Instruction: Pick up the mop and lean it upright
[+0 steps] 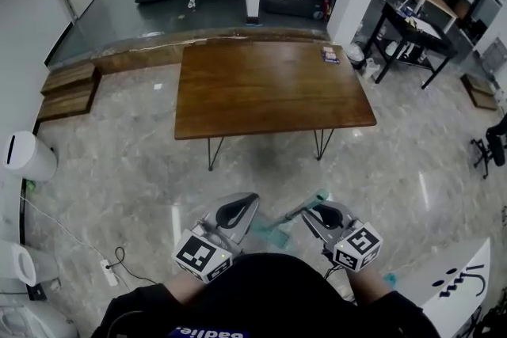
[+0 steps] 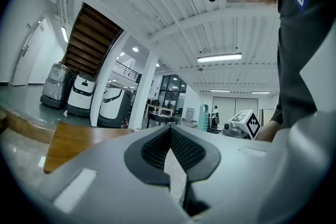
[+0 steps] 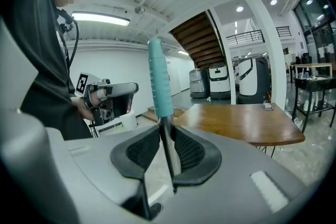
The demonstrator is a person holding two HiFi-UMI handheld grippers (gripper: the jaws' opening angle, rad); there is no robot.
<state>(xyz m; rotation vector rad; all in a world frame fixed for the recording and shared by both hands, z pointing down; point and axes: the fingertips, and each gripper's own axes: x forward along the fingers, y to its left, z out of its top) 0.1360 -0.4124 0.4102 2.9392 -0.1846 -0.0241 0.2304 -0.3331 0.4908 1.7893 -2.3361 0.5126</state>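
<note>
Polished floor (image 1: 103, 170): base may slip. Right gripper (image 3: 167, 132) pinches the stiff, probably light mop (image 3: 170, 161) shaft; teal grip (image 3: 159, 78) sits just above the fingers. Left gripper (image 2: 170, 136) is closed on nothing.

**Head view:** worn on the person's head, aimed steeply down at the floor. The left gripper (image 1: 247, 200) and right gripper (image 1: 310, 214) sit close at the bottom edge, with the wooden surface (image 1: 269, 87) farther off.

**Left gripper view:** roughly level, hard behind its own fingers (image 2: 186, 150).

**Right gripper view:** hard behind its own fingers (image 3: 191, 150).

**Shared:** the surface appears in all three views. Each gripper view shows the opposite gripper.
</note>
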